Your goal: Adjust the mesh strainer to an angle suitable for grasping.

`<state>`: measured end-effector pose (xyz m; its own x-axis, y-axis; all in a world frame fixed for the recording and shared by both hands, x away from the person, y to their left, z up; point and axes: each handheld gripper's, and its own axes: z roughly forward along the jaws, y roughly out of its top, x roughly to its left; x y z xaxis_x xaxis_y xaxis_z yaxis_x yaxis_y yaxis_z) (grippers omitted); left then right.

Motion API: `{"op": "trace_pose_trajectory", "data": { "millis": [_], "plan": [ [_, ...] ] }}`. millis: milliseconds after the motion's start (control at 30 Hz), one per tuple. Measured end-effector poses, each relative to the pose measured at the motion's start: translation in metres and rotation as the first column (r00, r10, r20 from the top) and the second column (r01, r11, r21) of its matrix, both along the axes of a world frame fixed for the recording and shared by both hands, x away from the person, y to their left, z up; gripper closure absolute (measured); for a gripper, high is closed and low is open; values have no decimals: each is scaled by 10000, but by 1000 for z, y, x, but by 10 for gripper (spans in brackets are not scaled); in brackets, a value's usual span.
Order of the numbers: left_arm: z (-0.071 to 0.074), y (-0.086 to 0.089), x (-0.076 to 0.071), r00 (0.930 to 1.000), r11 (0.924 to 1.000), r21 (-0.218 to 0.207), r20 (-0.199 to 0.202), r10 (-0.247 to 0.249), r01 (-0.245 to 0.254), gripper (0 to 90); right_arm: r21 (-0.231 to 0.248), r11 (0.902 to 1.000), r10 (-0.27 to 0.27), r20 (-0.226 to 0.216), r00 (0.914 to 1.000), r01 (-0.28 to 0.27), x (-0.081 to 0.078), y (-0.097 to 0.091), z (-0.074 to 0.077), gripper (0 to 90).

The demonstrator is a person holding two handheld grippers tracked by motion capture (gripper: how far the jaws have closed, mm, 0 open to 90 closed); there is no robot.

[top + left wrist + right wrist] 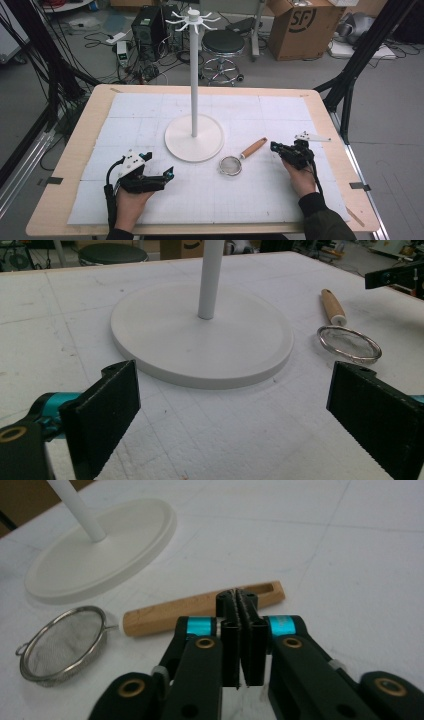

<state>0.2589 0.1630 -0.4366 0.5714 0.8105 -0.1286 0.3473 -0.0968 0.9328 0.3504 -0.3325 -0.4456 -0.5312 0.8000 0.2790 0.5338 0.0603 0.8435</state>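
Note:
A small metal mesh strainer (230, 165) with a wooden handle (253, 148) lies on the white mat, right of a white hook stand (194, 75) on a round base (180, 145). My left gripper (169, 175) rests at the front left, open, pointing toward the base. In the left gripper view its jaws stand wide apart around bare mat (235, 385), with the base (200, 340) and the strainer (350, 342) beyond. My right gripper (274, 146) is shut on nothing, its tips (242, 597) just short of the handle (190, 611); the strainer (62, 645) lies to its left.
The white mat (250, 200) covers a wooden table (75, 165) with rounded corners. Beyond the far edge stand a black stool (223, 45), a cardboard box (300, 27), a computer case (148, 25) and cables. Black frame legs (350, 75) rise at the right.

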Motion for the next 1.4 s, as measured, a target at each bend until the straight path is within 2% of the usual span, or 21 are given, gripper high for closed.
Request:
{"op": "trace_pose_trajectory", "data": {
  "millis": [33, 67, 100, 233, 367, 467, 567, 667, 700, 767, 867, 900, 967, 1133, 1300, 1400],
  "plan": [
    [0, 1, 0, 10000, 10000, 22, -5, -5, 5, 75, -95, 9999, -71, -230, 9997, 69, 4, 0, -1, 896],
    [0, 1, 0, 10000, 10000, 22, -5, -5, 5, 76, -95, 9999, -71, -230, 9997, 69, 4, 0, -1, 896],
    [0, 1, 0, 10000, 10000, 28, -8, -9, 9, 75, -204, 9996, -186, -396, 9990, 178, 10, -1, -1, 897],
    [0, 1, 0, 10000, 10000, -17, -17, -6, 6, 76, -133, 9994, -316, -440, 9985, 311, 19, -1, 4, 897],
    [0, 1, 0, 10000, 10000, -40, 1, -20, 20, 75, -52, 9986, -530, -707, 9961, 528, 38, -2, 8, 897],
    [0, 0, 0, 10000, 10000, -48, -1, -16, 16, 75, -49, 9975, -710, -992, 9925, 709, 48, -3, 6, 897],
    [0, 1, -1, 10000, 10000, -52, -16, -22, 22, 76, 121, 9951, -956, -1410, 9854, 983, 60, -5, 3, 897],
    [0, 1, -1, 10000, 10000, -81, -28, -6, 6, 75, 5, 9939, -1086, -1621, 9808, 1101, 65, -5, 0, 897],
    [0, 2, -1, 10000, 10000, -78, -39, -19, 19, 76, -160, 9935, -1136, -1764, 9778, 1125, 69, -4, -6, 897],
    [-1, 2, -1, 10000, 10000, -96, -52, 6, -7, 76, -302, 9938, -1105, -2070, 9721, 1065, 71, -3, -12, 897],
    [-1, 3, -2, 10000, 9999, -130, -55, 39, -40, 75, -246, 9951, -986, -1966, 9755, 957, 70, -1, -11, 897],
    [-1, 3, -2, 10000, 9999, -126, -60, 42, -43, 75, -265, 9958, -913, -2109, 9732, 876, 70, 3, -12, 897],
    [0, 3, -2, 9999, 9999, -170, -127, 8, -10, 76, -434, 9959, -872, -2103, 9737, 798, 69, 5, -11, 897],
    [-1, 2, -2, 9998, 9998, -171, -189, -47, 44, 75, -305, 9972, -739, -2263, 9713, 688, 69, 6, -12, 897],
    [-1, 2, -2, 9998, 9999, -154, -205, -8, 5, 76, -437, 9988, -307, -2268, 9734, 213, 67, 15, -12, 897],
    [-1, 2, -2, 9998, 9999, -173, -191, 2, -5, 76, -680, 9976, -14, -2223, 9750, -141, 63, 27, -12, 897]
  ]
}}
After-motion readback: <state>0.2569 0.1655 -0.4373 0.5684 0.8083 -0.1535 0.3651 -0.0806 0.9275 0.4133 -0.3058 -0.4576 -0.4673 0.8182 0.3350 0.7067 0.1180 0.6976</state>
